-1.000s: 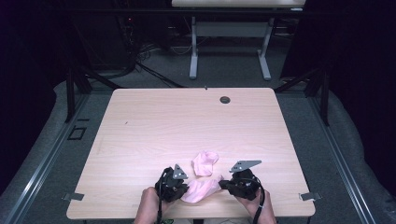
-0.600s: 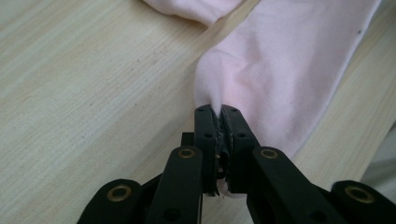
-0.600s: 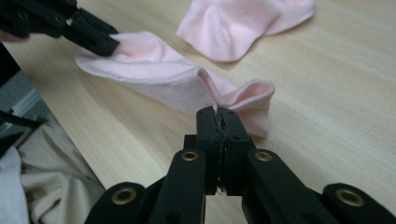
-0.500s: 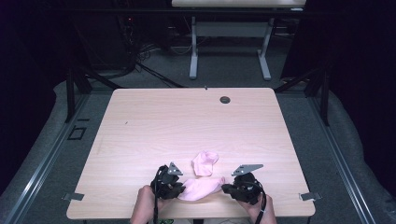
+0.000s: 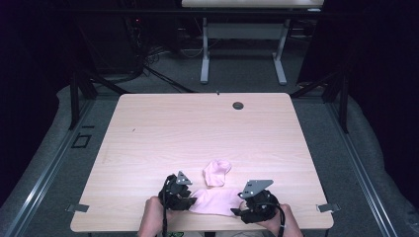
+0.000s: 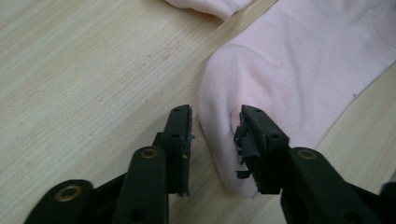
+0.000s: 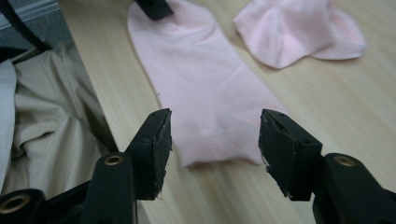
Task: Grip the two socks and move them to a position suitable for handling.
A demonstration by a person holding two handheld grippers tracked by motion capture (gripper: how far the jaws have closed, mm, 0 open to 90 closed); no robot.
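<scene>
The flat pink sock is lying stretched along the near edge of the table, between the two grippers, with its toe end toward the left gripper and its cuff end toward the right gripper. Compared with a second ago, when both grippers were sitting tight against the sock's ends, both pairs of jaws have just been opening. In the left gripper view the jaws are standing a little apart with the rounded toe of the sock between them, one pad still resting against the fabric but no longer pinching it. In the right gripper view the jaws are standing wider apart, straddling the cuff edge without pressing on it. Both hands are staying roughly where they were. I am reading this as a release: the sock appears laid out flat and is now being let go, so the spreading step looks finished for this one. The second pink sock is lying crumpled just beyond the flat one, apparently not touching it, and it is probably the next piece to handle. A small dark round insert is sitting near the table's far edge. No brand, label or writing is readable on the socks, the grippers or the table.
</scene>
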